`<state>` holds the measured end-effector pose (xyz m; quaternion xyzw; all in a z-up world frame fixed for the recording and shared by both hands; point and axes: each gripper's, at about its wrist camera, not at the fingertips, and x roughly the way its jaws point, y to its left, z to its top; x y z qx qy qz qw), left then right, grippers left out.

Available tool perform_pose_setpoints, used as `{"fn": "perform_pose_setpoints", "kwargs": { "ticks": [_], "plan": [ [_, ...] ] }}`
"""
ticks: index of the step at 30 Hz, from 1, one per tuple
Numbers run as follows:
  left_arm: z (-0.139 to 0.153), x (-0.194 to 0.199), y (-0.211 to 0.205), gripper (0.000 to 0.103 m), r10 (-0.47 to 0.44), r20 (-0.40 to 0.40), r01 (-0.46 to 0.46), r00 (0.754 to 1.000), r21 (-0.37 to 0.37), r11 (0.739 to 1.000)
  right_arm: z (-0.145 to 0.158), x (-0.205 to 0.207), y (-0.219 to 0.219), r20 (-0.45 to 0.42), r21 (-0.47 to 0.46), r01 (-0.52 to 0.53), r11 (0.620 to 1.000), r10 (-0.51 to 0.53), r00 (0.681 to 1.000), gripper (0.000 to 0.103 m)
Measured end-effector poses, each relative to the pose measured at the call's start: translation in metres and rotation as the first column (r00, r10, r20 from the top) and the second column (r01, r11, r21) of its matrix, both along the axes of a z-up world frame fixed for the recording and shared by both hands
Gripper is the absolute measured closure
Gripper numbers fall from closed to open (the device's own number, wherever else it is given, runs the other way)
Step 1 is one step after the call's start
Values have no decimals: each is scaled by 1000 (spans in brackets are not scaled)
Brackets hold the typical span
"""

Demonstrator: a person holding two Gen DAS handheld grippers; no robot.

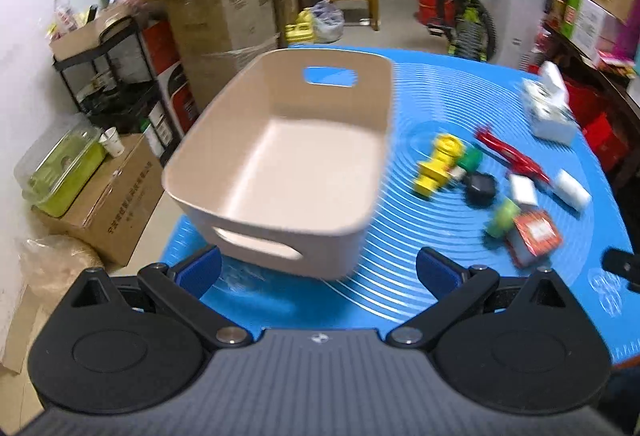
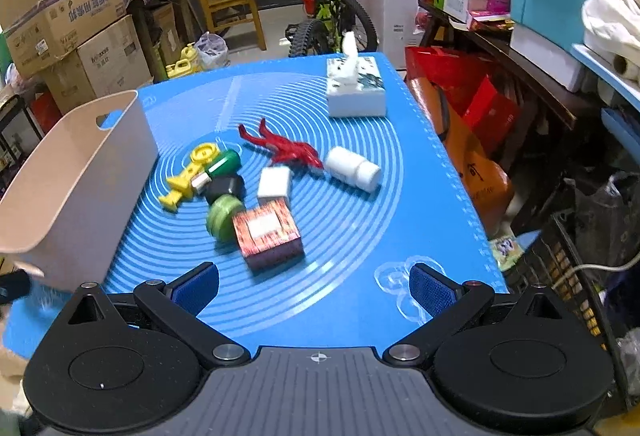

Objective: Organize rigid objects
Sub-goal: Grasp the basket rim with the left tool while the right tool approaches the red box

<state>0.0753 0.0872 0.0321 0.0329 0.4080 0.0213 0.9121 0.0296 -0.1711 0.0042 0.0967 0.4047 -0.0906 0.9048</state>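
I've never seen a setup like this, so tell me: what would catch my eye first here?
Probably the bright blue mat covering the table, with a big empty beige bin on its left side. Right of the bin lies a cluster of small colourful items, including a yellow toy and a red-brown box, with a tissue box at the far end.

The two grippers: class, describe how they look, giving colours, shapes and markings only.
The left gripper and right gripper look alike: two blue textured pads on black hinged linkage arms with silver pivot pins, round black housings at each side, and a ribbed grey body bearing a small white crosshair mark. No cables, hands or sleeves show.
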Motion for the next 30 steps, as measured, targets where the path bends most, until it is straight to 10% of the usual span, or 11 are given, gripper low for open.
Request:
{"fn": "perform_pose_setpoints", "kwargs": {
  "ticks": [15, 30],
  "plan": [
    [-25, 99, 90, 3, -3, -151, 11, 989, 49, 999, -56, 86, 20, -119, -11, -66, 998, 64, 991, 2],
    [-52, 136, 133, 76, -18, -314, 17, 949, -4, 1000, -103, 133, 25, -232, -35, -94, 995, 83, 969, 12]
  ]
}}
